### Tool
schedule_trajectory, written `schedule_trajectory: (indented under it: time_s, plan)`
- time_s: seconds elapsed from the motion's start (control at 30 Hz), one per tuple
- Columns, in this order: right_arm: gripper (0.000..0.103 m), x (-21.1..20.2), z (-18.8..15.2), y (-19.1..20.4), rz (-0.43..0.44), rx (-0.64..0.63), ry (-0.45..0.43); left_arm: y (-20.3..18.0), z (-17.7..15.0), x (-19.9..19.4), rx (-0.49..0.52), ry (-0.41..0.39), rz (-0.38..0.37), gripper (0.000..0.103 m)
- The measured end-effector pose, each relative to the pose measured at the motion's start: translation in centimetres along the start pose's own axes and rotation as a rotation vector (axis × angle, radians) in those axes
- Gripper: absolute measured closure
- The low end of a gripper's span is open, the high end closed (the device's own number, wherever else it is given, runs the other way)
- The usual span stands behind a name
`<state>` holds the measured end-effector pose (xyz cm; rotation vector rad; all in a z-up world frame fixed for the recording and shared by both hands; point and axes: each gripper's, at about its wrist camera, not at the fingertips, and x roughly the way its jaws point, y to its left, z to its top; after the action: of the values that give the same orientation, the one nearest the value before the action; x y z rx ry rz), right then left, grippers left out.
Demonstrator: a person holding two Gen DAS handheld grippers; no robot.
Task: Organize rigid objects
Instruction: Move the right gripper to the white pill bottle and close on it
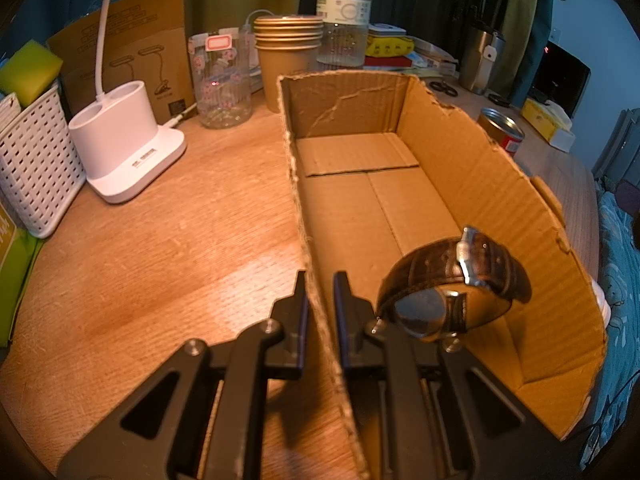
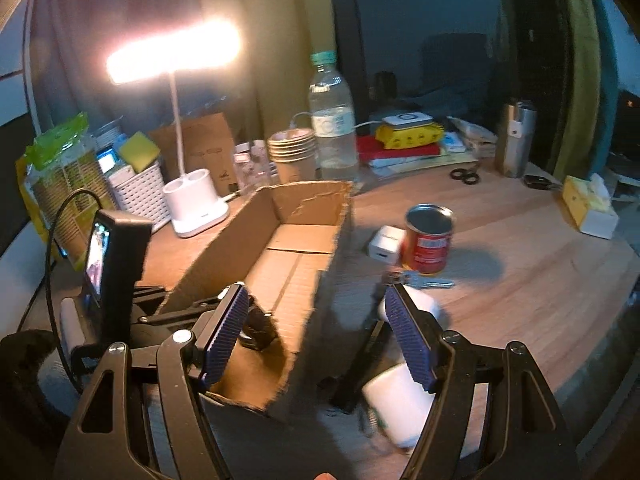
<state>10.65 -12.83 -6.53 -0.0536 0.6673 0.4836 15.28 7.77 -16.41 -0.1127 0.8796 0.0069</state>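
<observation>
An open-topped cardboard box (image 1: 360, 208) lies on the wooden table. My left gripper (image 1: 320, 284) is shut on the box's left wall near its front end. A brown-strapped wristwatch (image 1: 452, 280) rests inside the box at the near end. In the right wrist view my right gripper (image 2: 316, 336) hovers open over the near right corner of the box (image 2: 296, 248), with nothing between its pads. Right of the box stand a red tin can (image 2: 427, 240) and a white charger cube (image 2: 384, 243), with keys (image 2: 424, 281) in front. A white cup-like object (image 2: 400, 404) lies under the right finger.
A lit white desk lamp (image 2: 196, 208), a white basket (image 1: 36, 168), stacked paper cups (image 1: 288, 52), a glass jar (image 1: 222, 80) and a water bottle (image 1: 344, 16) stand behind the box. Scissors (image 2: 464, 176), a steel tumbler (image 2: 516, 140) and a tissue box (image 2: 588, 208) sit far right.
</observation>
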Motion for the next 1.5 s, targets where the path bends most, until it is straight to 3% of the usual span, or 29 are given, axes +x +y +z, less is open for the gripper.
schedule_trajectory:
  time_s: [0.37, 0.73, 1.3, 1.37, 1.5]
  plan:
    - [0.029, -0.6, -2.5, -3.7, -0.082, 0.052, 0.034, -0.1, 0.0, 0.0, 0.001, 0.000, 0.000, 0.090]
    - [0.029, 0.5, -5.3, -4.9, -0.148, 0.040, 0.101, -0.4, -0.1, -0.1, 0.004, -0.001, 0.001, 0.090]
    - [0.029, 2.8, -6.8, -4.8, -0.159, 0.011, 0.152, -0.4, -0.1, -0.1, 0.005, -0.001, 0.001, 0.090]
    - [0.032, 2.8, -6.8, -4.8, -0.156, 0.010, 0.152, -0.4, -0.1, -0.1, 0.005, -0.001, 0.002, 0.090]
    - [0.055, 2.5, -6.8, -4.8, -0.152, 0.010, 0.135, -0.4, -0.1, -0.1, 0.005, -0.001, 0.001, 0.090]
